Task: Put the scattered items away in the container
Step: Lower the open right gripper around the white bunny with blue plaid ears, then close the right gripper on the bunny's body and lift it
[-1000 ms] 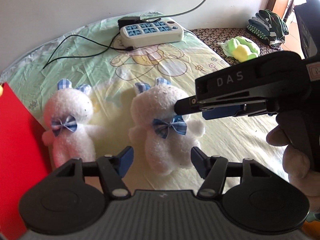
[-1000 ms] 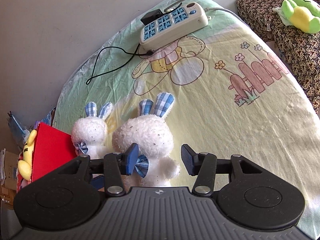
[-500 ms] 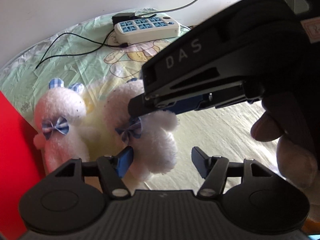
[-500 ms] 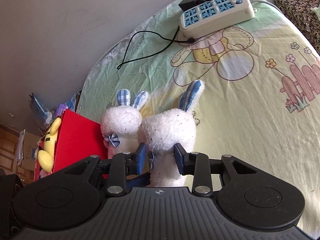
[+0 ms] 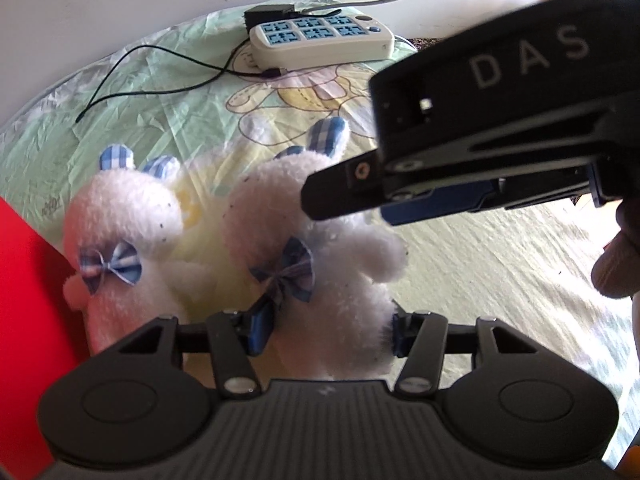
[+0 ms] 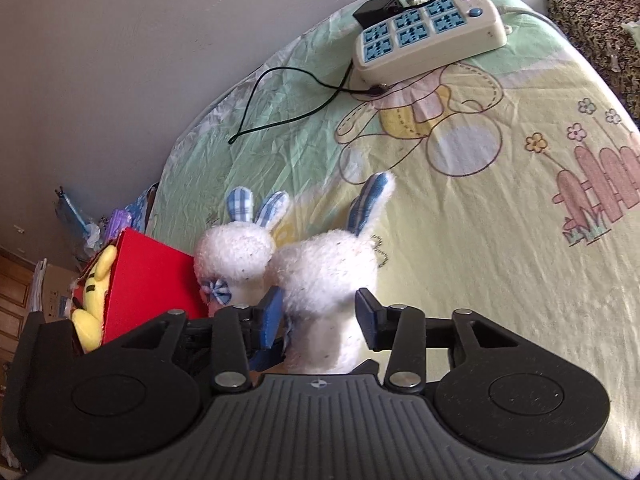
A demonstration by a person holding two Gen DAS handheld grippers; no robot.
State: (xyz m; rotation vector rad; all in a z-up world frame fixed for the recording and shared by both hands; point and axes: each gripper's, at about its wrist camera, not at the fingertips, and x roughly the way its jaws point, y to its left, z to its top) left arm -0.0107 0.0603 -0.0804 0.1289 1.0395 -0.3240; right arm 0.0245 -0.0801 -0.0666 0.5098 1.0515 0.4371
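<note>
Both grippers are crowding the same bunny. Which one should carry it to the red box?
Probably left. The left gripper is closing around the nearer white bunny at its body, and the red box lies on its side. The right gripper is opening around the bunny's head.

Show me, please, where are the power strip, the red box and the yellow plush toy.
power strip (image 6: 430, 34), right wrist view: on its socket face.
red box (image 6: 150, 280), right wrist view: on its outer side wall.
yellow plush toy (image 6: 94, 296), right wrist view: on its body, which sits inside the box.
</note>
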